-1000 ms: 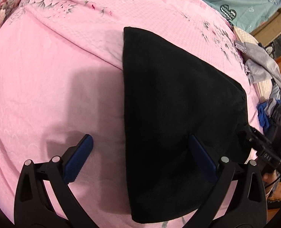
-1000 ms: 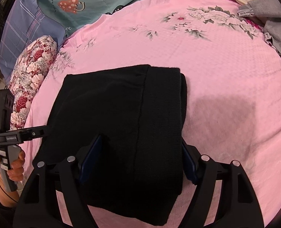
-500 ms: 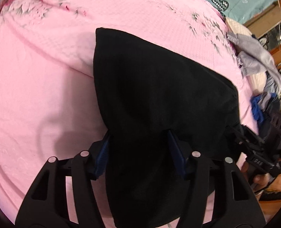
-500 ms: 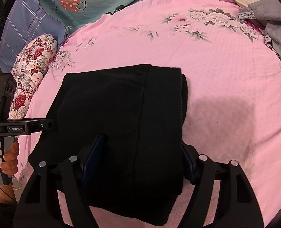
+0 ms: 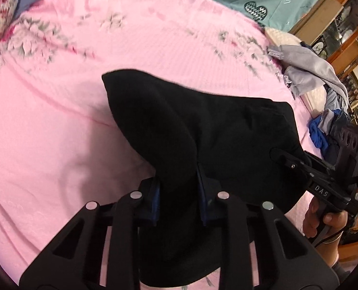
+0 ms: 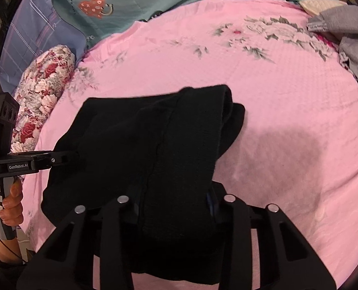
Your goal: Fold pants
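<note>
Black knit folded pants point(image 5: 203, 145) lie on the pink floral bedsheet point(image 5: 58, 125), long axis running near to far; the left gripper point(image 5: 179, 193) pinches their near-left edge. In the right view, the right gripper point(image 6: 174, 200) clamps their near ribbed edge.

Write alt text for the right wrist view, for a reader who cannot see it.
The right gripper is clamped on the near edge of folded black pants, which lie on a pink floral bedsheet. At left, the left gripper, held in a hand, grips the pants' other side. A grey garment lies at the far right.
</note>
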Tool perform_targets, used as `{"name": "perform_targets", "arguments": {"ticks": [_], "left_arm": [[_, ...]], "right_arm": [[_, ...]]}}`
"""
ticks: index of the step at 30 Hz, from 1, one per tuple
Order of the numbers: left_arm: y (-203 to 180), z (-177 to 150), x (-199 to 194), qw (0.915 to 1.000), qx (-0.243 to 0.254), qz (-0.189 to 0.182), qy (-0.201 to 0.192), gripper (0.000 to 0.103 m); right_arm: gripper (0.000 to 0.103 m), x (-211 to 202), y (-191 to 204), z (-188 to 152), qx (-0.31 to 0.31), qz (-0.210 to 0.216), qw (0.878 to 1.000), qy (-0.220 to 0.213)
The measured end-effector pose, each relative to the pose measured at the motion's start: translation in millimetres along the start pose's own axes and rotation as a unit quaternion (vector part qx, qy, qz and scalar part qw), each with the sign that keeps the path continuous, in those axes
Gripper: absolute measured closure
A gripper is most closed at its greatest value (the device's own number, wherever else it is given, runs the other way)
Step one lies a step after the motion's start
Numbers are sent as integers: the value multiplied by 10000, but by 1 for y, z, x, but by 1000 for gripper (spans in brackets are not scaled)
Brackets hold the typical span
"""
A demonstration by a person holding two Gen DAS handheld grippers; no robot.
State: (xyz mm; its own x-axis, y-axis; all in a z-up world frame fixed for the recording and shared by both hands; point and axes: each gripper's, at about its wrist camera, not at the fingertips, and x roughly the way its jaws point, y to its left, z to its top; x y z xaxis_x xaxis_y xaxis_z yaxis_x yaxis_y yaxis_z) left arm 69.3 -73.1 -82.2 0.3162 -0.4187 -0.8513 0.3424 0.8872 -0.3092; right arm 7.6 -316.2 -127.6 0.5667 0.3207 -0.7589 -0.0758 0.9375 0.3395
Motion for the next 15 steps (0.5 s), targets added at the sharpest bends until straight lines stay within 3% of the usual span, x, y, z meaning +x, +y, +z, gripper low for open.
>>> {"name": "perform_targets", "arguments": {"ticks": [3, 6, 9, 14, 15], "left_arm": [[-4, 8, -22, 9994, 109, 69, -321, 93], [-5, 22, -47, 9978, 100, -121, -644, 93], [-2, 40, -70, 9936, 236, 75, -1098, 93], [24, 43, -44, 9981, -28, 145, -596, 88], [28, 40, -39, 9985, -62, 168, -521, 81]], "right_arm": [[71, -13, 15, 14, -178, 76, 9997, -179], [71, -24, 39, 36, -509, 146, 9978, -389], [72, -33, 70, 67, -897, 291, 9934, -658], [72, -22, 90, 99, -1117, -145, 9922, -529], [72, -17, 84, 97, -1067, -233, 9932, -401]]}}
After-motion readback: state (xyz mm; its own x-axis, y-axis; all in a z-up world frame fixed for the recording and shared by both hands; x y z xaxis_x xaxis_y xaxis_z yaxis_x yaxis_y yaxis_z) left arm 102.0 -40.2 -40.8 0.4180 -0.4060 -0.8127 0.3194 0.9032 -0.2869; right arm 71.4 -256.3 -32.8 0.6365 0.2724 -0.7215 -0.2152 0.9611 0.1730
